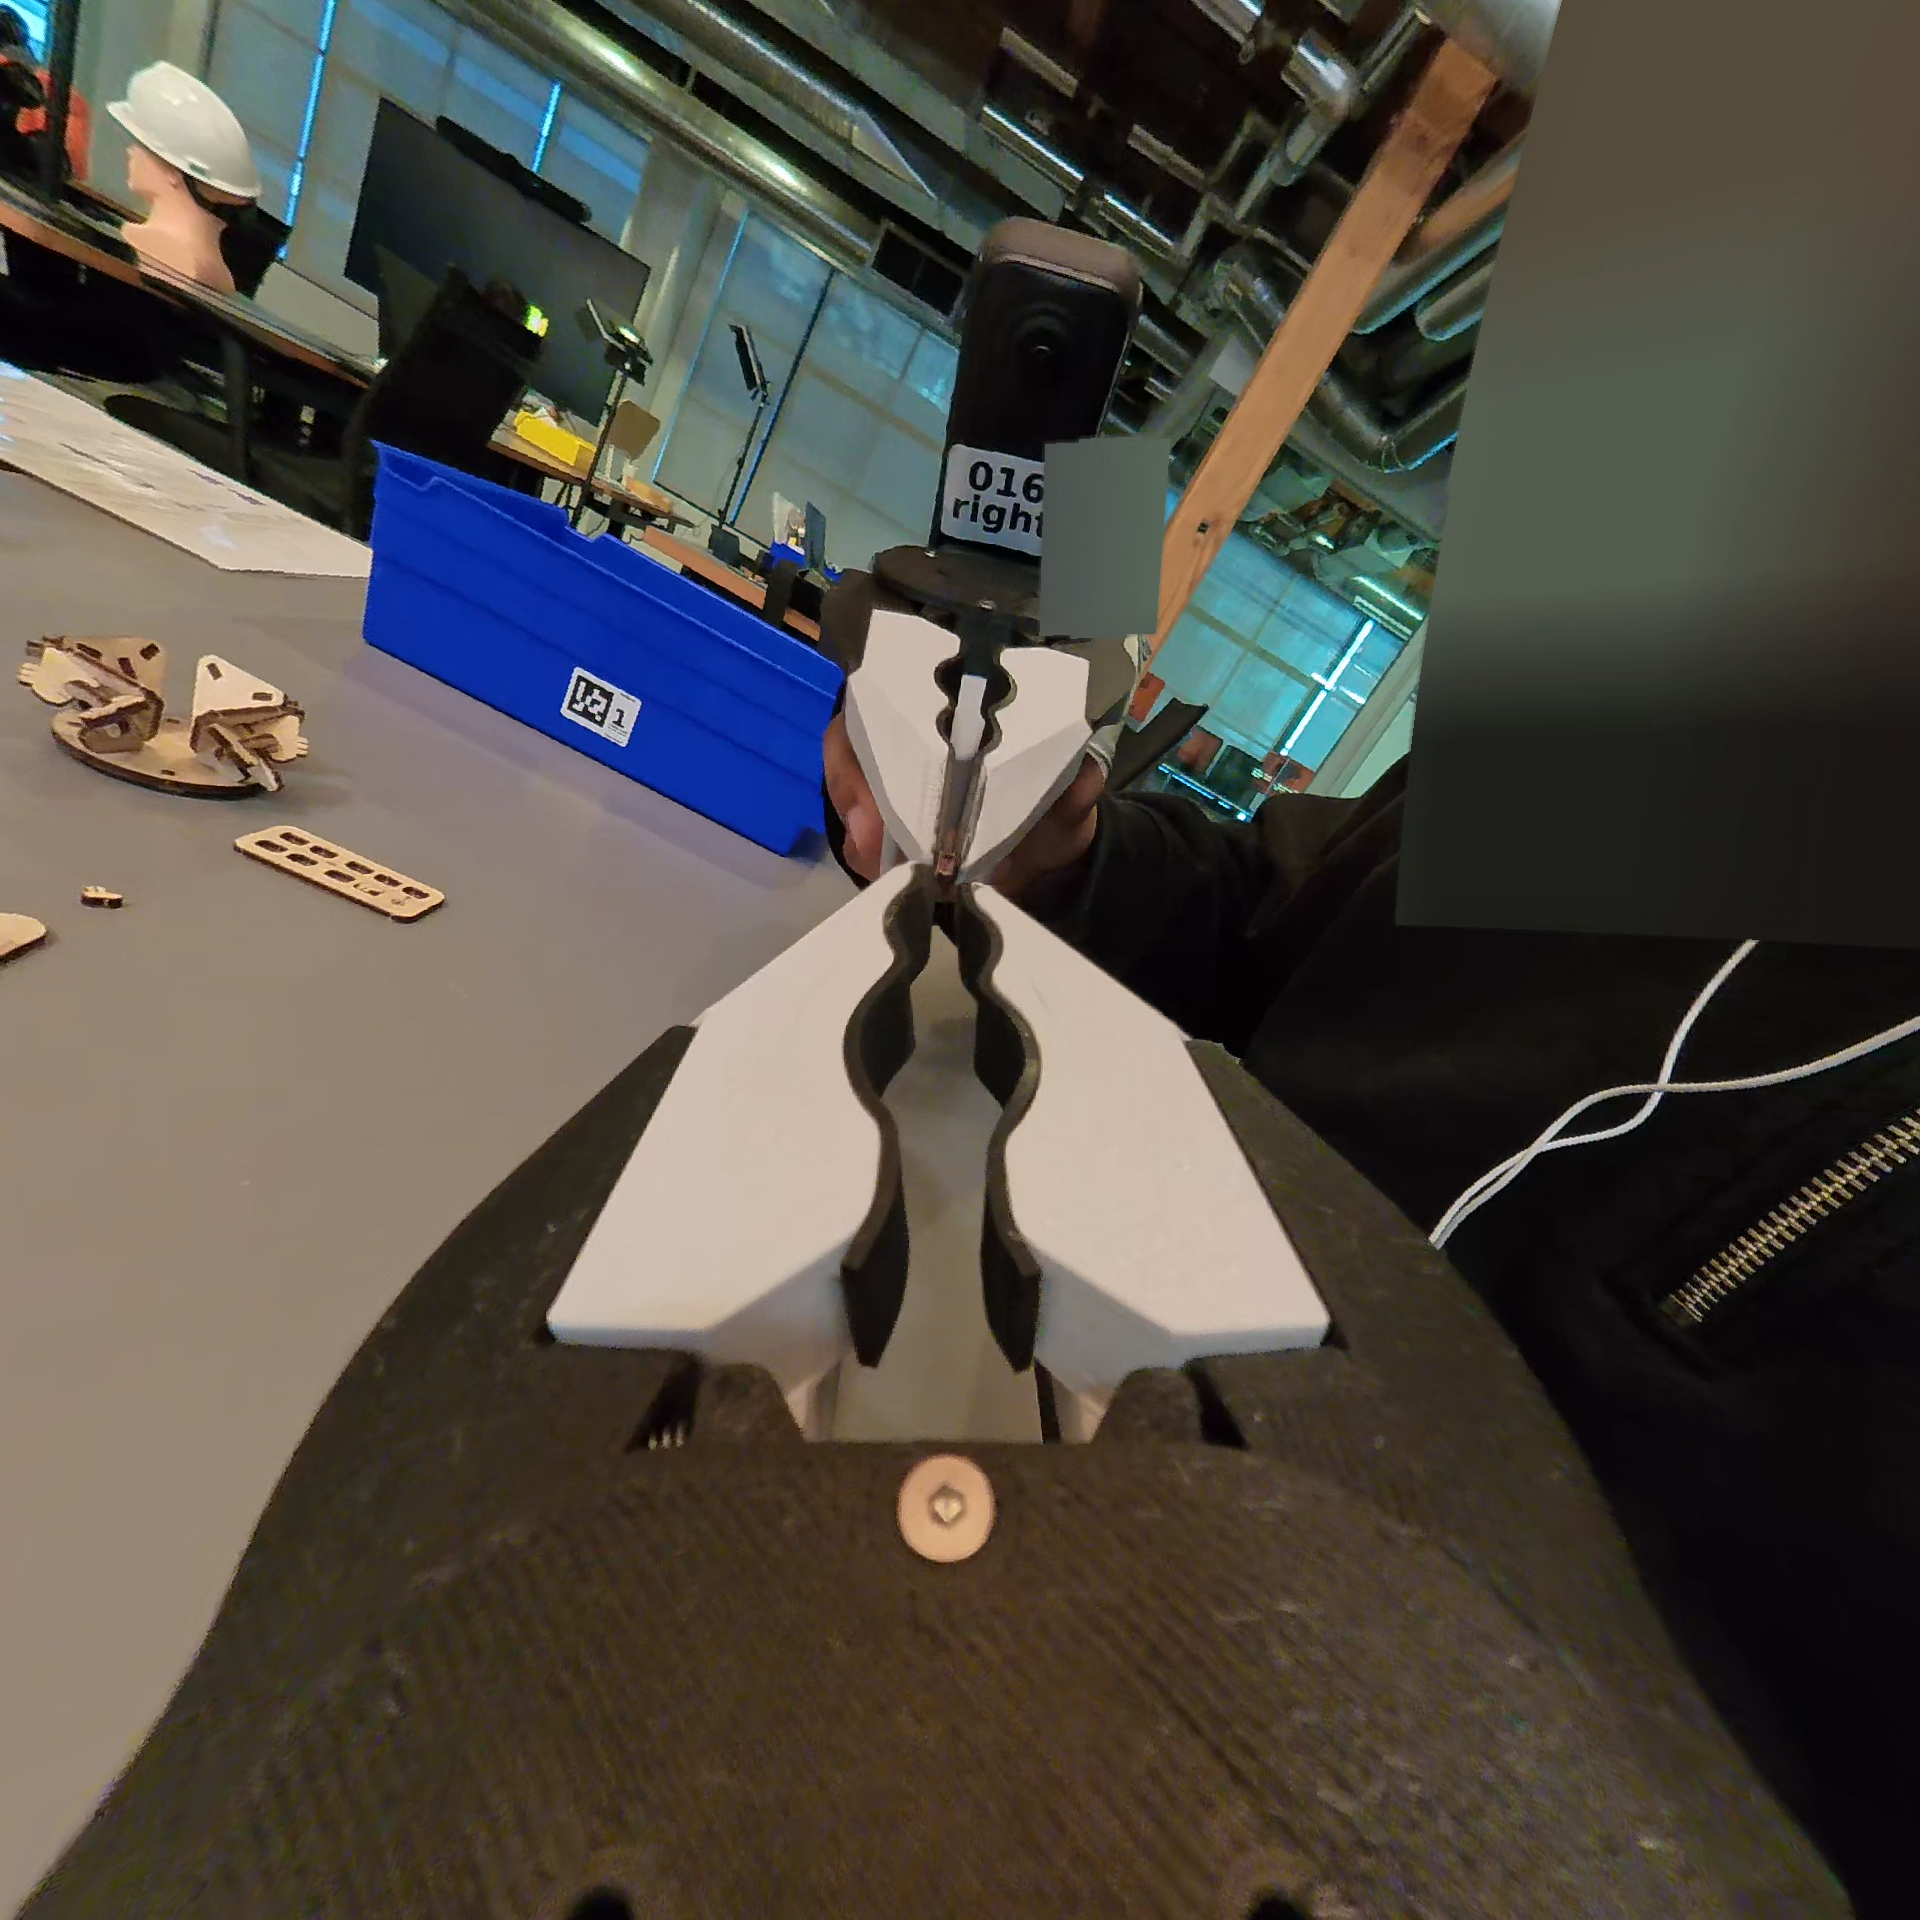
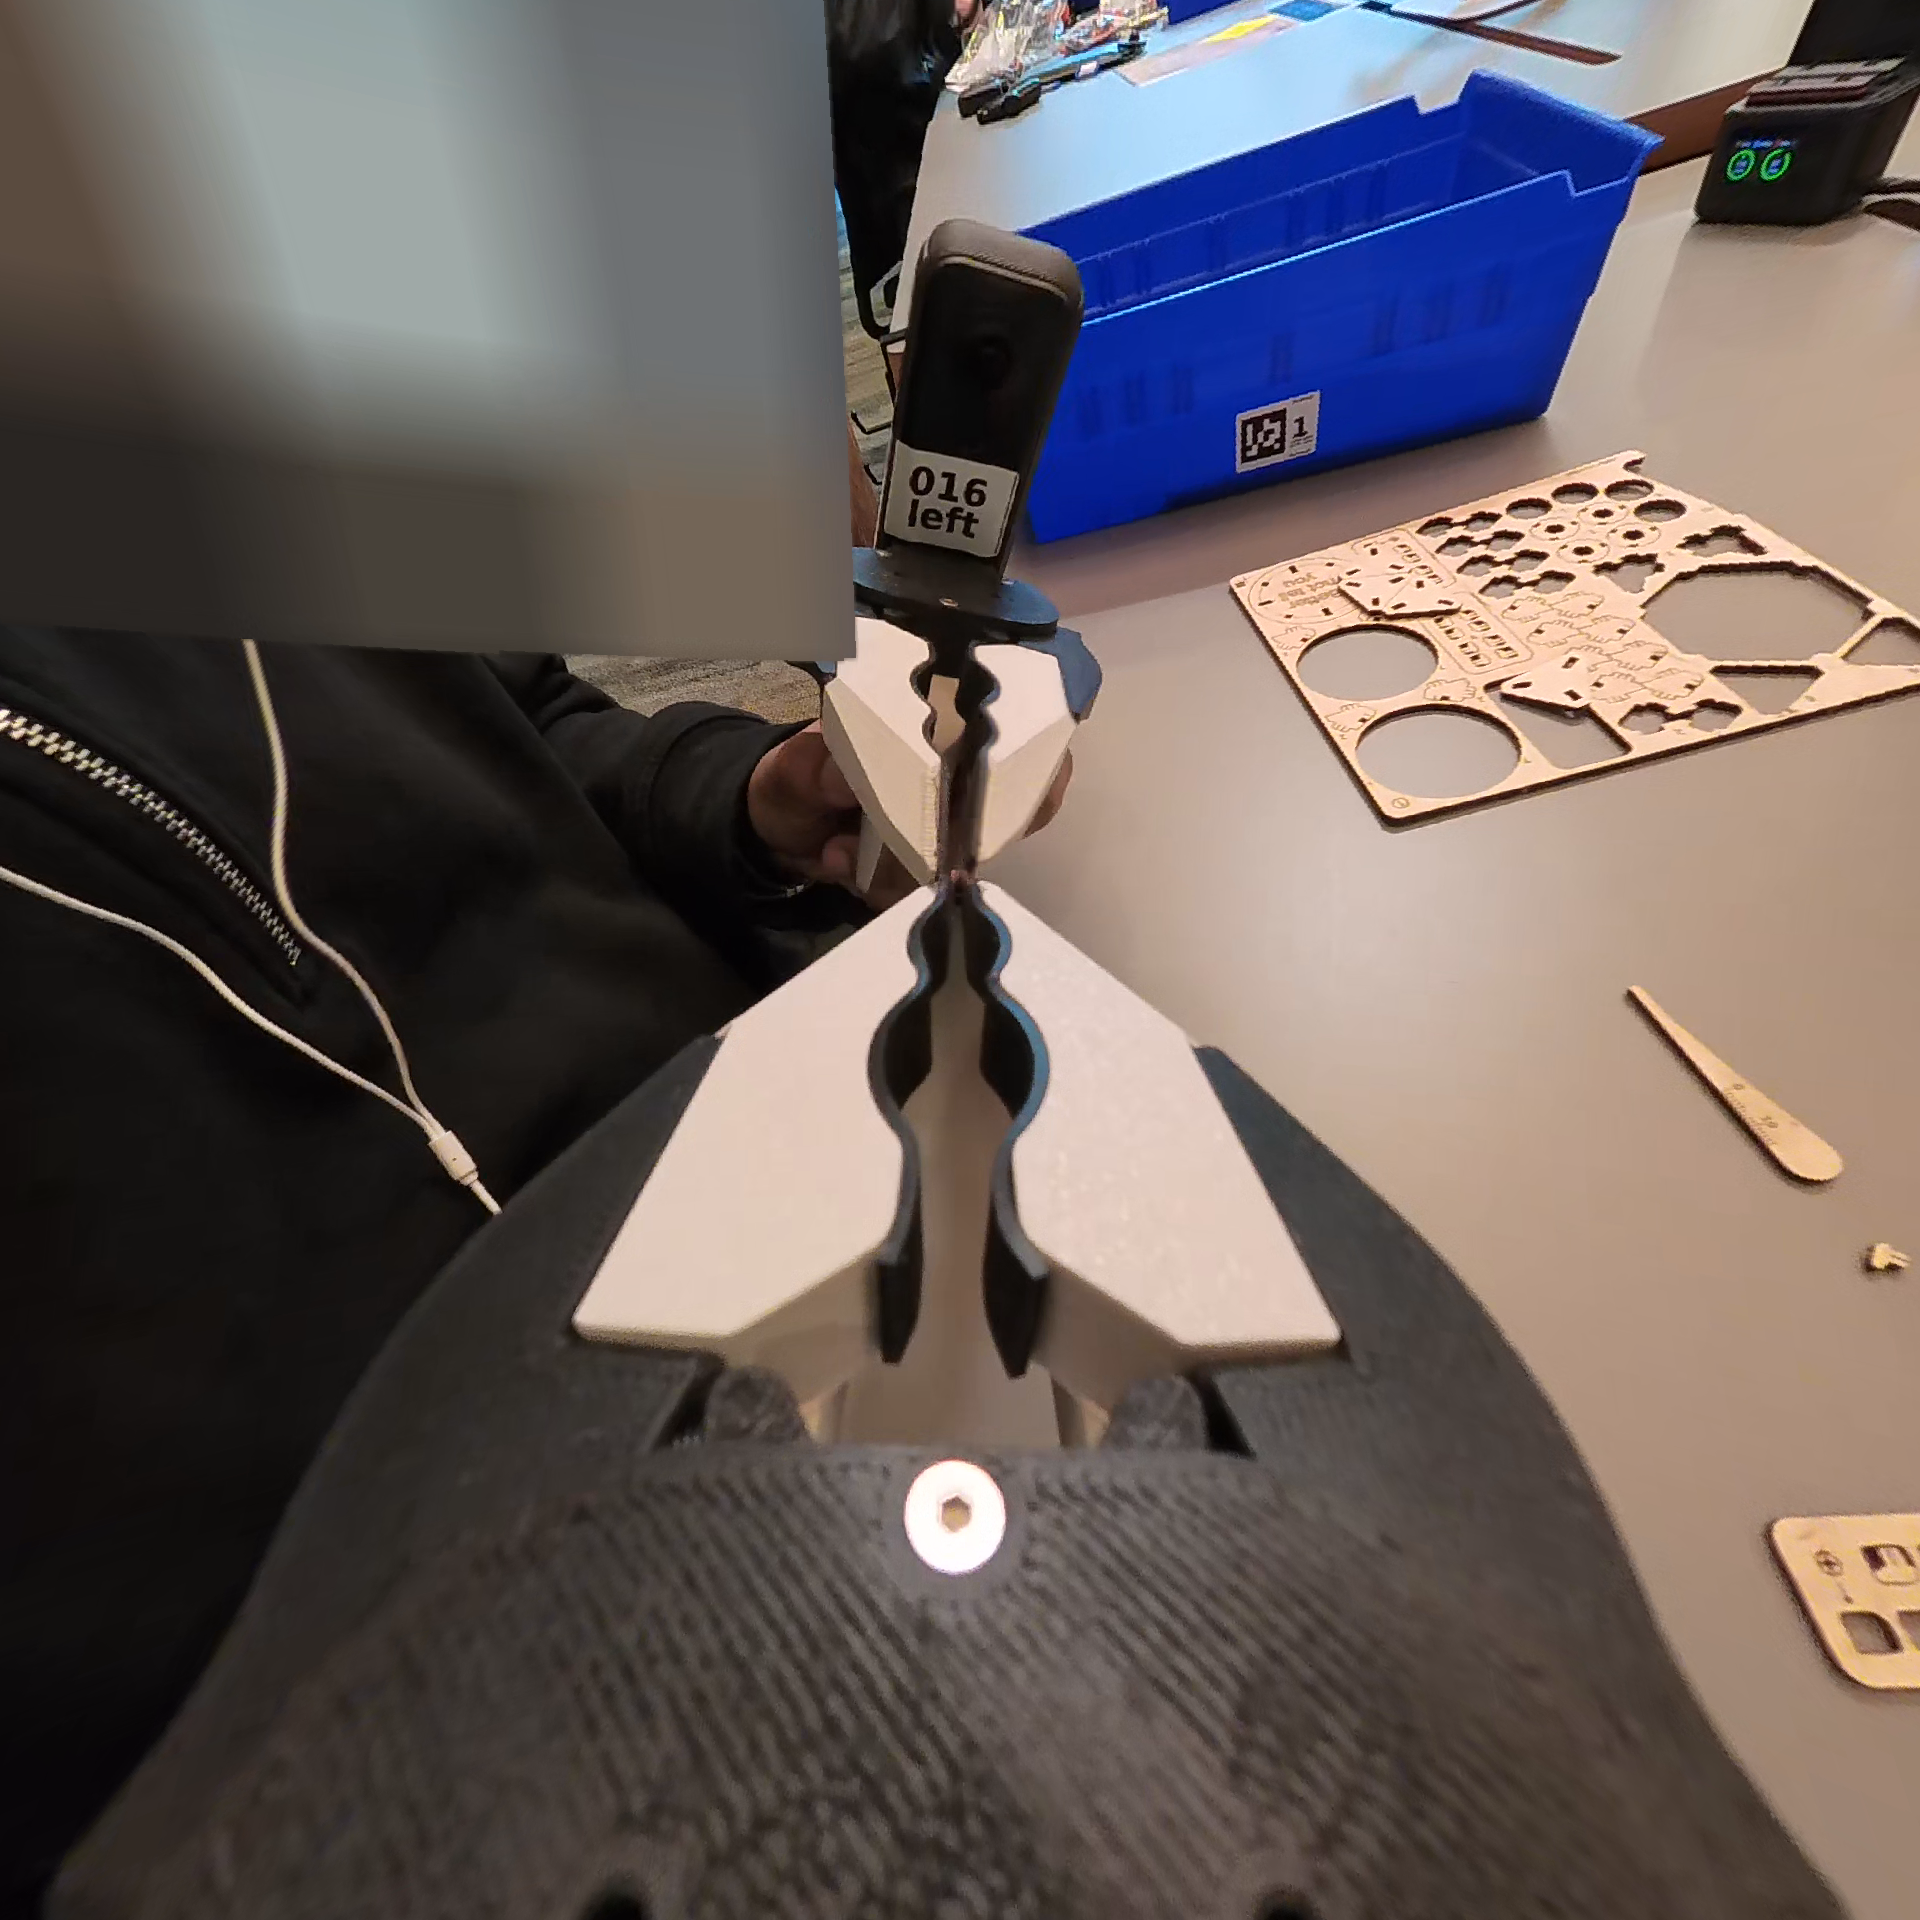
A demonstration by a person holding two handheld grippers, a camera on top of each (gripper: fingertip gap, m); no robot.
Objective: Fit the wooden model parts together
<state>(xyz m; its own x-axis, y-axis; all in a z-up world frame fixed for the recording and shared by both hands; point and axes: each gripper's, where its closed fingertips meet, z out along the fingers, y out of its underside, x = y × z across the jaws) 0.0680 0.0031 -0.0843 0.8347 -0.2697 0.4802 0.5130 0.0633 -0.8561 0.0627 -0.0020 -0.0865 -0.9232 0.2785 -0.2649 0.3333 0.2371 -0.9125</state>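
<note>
My two grippers face each other tip to tip above the grey table [image 1: 312,1091], near its edge. In the left wrist view my left gripper [image 1: 940,885] is shut, and the right gripper [image 1: 945,858] stands just beyond it, also shut. A tiny brown wooden piece [image 1: 943,867] sits right where the two sets of tips meet, and both seem to pinch it. In the right wrist view my right gripper [image 2: 956,897] meets the left gripper [image 2: 954,869] on the same small piece [image 2: 957,882]. A hand holds each gripper.
A blue bin [image 1: 582,634] [image 2: 1330,312] stands behind. A partly built wooden model [image 1: 166,712] and a slotted wooden strip [image 1: 338,873] lie to the left. A cut-out plywood sheet [image 2: 1579,634], a wooden stick [image 2: 1730,1086] and a small plate [image 2: 1860,1621] lie to the right. A person in a black jacket [image 2: 364,935] sits close. The grippers are tip to tip, or close to it.
</note>
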